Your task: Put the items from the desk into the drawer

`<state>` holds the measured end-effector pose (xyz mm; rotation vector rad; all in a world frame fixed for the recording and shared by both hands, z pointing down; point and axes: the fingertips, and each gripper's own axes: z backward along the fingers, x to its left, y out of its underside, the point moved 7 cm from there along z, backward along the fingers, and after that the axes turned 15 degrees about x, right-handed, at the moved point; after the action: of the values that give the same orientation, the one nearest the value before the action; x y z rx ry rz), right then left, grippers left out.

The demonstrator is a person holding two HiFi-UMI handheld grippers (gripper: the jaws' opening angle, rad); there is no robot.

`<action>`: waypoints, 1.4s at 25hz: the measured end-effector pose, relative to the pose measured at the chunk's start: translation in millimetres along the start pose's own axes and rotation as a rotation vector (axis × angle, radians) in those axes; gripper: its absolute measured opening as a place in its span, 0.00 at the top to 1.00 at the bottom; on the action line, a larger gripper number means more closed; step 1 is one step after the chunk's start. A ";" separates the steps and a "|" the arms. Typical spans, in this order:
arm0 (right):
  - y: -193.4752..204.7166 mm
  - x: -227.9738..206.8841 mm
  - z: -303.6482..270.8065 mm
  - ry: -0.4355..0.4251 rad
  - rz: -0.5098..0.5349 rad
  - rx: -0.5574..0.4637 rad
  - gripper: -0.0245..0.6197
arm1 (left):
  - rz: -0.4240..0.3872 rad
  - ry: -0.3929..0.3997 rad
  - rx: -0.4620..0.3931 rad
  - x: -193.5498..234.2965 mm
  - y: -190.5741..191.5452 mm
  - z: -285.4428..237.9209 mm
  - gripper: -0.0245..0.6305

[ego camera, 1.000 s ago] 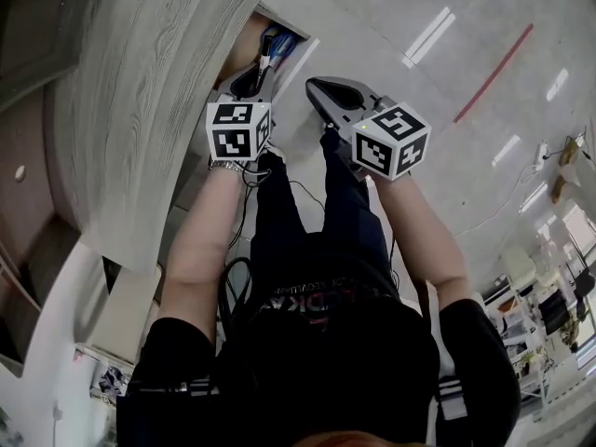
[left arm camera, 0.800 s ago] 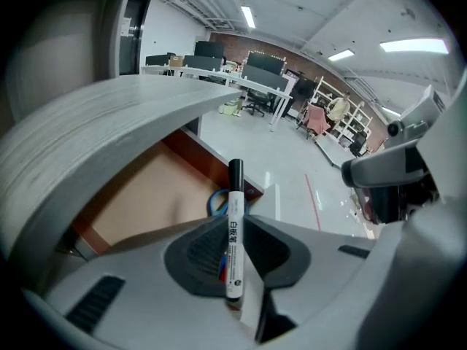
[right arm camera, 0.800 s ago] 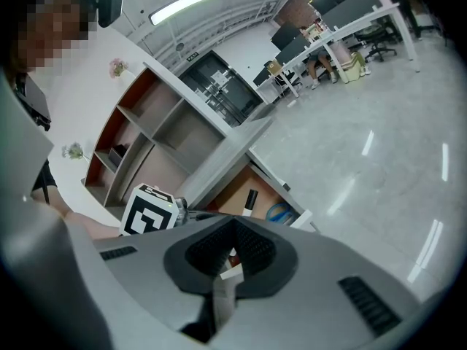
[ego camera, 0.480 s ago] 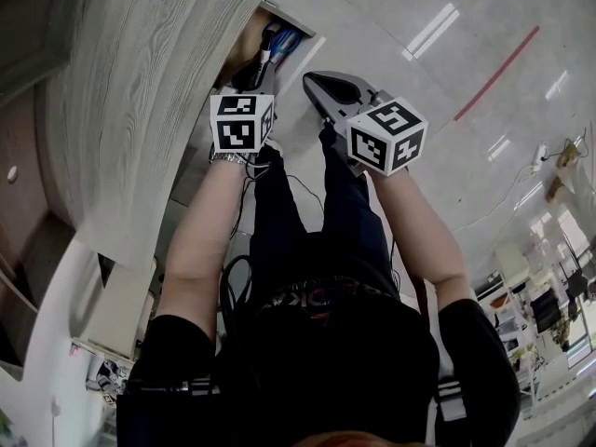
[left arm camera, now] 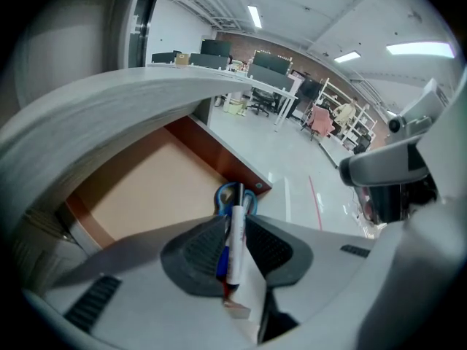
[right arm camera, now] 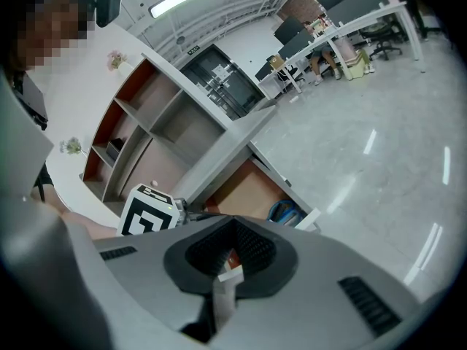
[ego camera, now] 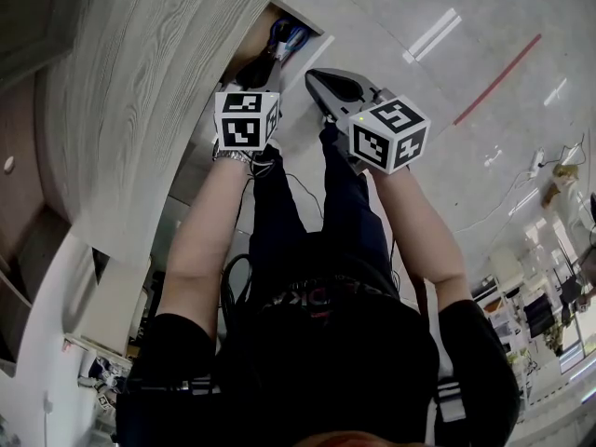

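The left gripper (left arm camera: 235,224) has its fingers clamped on a white pen (left arm camera: 235,248), which juts past their tips over the open drawer (left arm camera: 139,192). Just beyond, blue-handled scissors (left arm camera: 226,193) lie in the drawer's corner. The right gripper (right arm camera: 233,248) has its fingers pressed together on nothing.

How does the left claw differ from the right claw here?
The left claw grips a white pen; the right claw is shut on nothing. The left claw is at the open drawer; the right claw is off to the side of it, over the floor. Both are grey with dark ribbed pads.
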<state>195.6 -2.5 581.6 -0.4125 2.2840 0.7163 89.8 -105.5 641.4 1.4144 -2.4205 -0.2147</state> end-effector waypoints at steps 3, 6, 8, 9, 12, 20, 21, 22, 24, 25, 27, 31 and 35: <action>0.5 2.6 -1.1 -0.001 0.006 0.002 0.94 | -0.003 0.002 -0.005 0.9 2.4 3.1 0.81; -0.6 5.5 0.4 0.000 0.013 0.000 0.94 | -0.016 0.002 -0.021 -1.9 2.1 10.2 0.85; -2.3 8.3 2.8 0.003 0.021 -0.005 0.94 | -0.025 0.008 -0.040 -5.4 0.5 18.2 0.94; -3.5 9.9 4.7 0.004 0.027 -0.007 0.94 | -0.029 0.014 -0.053 -7.6 -1.1 23.2 0.94; -7.7 11.6 14.8 0.009 0.047 -0.015 0.94 | -0.035 0.040 -0.097 -18.7 -9.2 38.7 0.94; -1.8 40.9 50.9 0.010 0.119 -0.047 0.94 | -0.058 0.130 -0.173 -63.0 2.2 102.1 0.95; -3.7 47.6 53.6 0.007 0.130 -0.058 0.94 | -0.059 0.137 -0.191 -64.7 2.8 112.4 0.95; -5.9 54.0 55.8 0.003 0.141 -0.068 0.94 | -0.061 0.142 -0.209 -65.6 3.2 121.7 0.95; -7.1 67.6 59.1 -0.002 0.164 -0.082 0.94 | -0.066 0.155 -0.238 -67.1 7.0 138.1 0.95; -7.0 75.4 60.5 -0.004 0.179 -0.087 0.94 | -0.068 0.163 -0.251 -67.3 9.7 146.0 0.95; -8.6 92.3 63.5 -0.003 0.216 -0.095 0.94 | -0.071 0.179 -0.275 -65.8 14.6 162.2 0.95; -15.3 130.1 72.9 -0.015 0.299 -0.110 0.94 | -0.086 0.203 -0.310 -62.8 22.8 197.5 0.95; -16.2 166.5 87.4 -0.030 0.355 -0.131 0.94 | -0.140 0.205 -0.340 -66.5 34.6 232.2 0.95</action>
<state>131.8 22.3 405.7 -0.0513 2.3143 1.0440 9.5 -38.8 420.9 1.3740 -2.0098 -0.4657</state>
